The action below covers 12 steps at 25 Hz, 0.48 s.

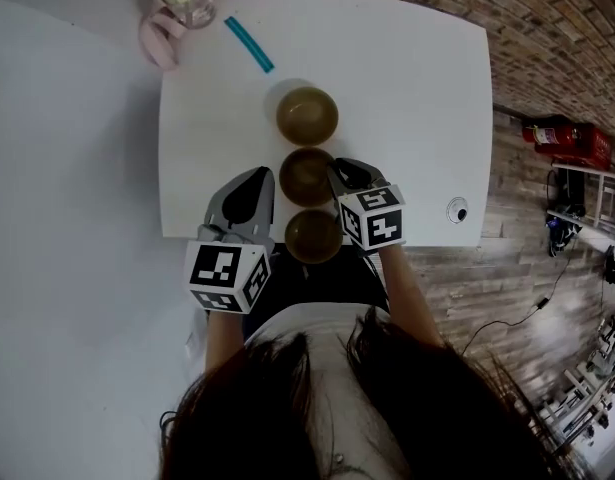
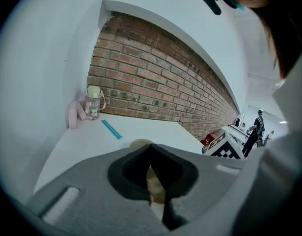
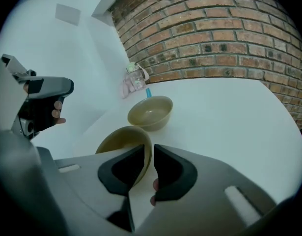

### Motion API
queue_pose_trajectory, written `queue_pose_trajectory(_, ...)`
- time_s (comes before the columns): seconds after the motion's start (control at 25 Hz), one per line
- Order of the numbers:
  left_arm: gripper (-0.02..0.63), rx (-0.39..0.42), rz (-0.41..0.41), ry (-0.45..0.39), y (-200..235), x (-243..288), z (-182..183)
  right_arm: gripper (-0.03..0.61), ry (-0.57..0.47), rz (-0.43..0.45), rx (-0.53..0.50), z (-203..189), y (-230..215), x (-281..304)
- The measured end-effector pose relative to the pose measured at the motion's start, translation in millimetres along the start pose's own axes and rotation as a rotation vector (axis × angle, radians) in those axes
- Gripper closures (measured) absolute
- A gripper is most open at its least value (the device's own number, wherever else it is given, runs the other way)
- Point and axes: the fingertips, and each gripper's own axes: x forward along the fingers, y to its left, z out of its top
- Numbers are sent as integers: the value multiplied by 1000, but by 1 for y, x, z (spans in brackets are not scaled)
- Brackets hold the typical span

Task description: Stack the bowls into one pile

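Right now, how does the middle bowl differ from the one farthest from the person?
The middle bowl is pinched at its rim by the right gripper; the far bowl is untouched. The middle bowl looks tipped up; the far bowl sits flat on the table. Both are tan, round and empty.

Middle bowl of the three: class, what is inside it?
The middle bowl holds no food or object; only one jaw of the right claw, shut on its rim, reaches inside. That jaw covers part of the inner wall.
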Motion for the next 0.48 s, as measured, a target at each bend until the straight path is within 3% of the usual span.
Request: queue_pose_trajectory(0.48, 611, 0, 0, 14, 7, -2, -3, 555, -16, 20, 74, 3, 3, 4)
